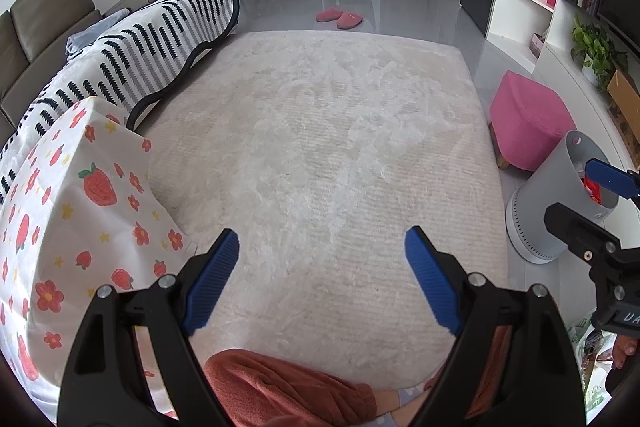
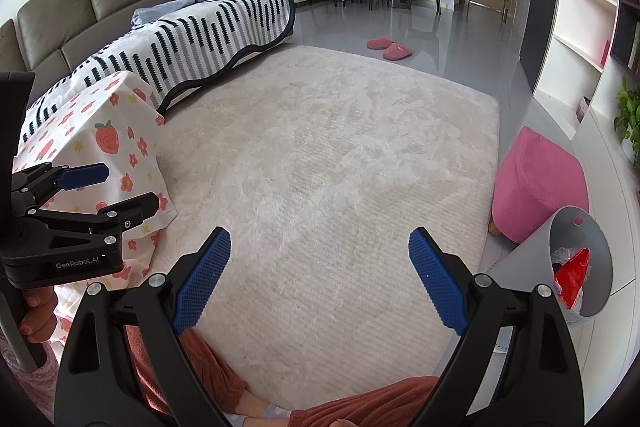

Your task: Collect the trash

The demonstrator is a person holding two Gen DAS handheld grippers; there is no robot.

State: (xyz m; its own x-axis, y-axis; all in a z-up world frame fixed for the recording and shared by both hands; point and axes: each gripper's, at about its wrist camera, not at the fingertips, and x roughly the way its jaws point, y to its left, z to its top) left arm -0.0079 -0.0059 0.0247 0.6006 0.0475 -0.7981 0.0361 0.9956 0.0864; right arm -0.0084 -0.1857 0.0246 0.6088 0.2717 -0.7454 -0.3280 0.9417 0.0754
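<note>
A shaggy cream rug (image 1: 320, 147) fills the living-room floor; the left gripper (image 1: 322, 281) and right gripper (image 2: 320, 279) both gape wide, empty, near a grey plastic bin (image 2: 560, 259) holding red trash (image 2: 574, 271).

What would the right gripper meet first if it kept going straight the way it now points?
Most likely the cream rug. The right gripper is open and empty, angled down at bare rug; nothing lies between.
</note>
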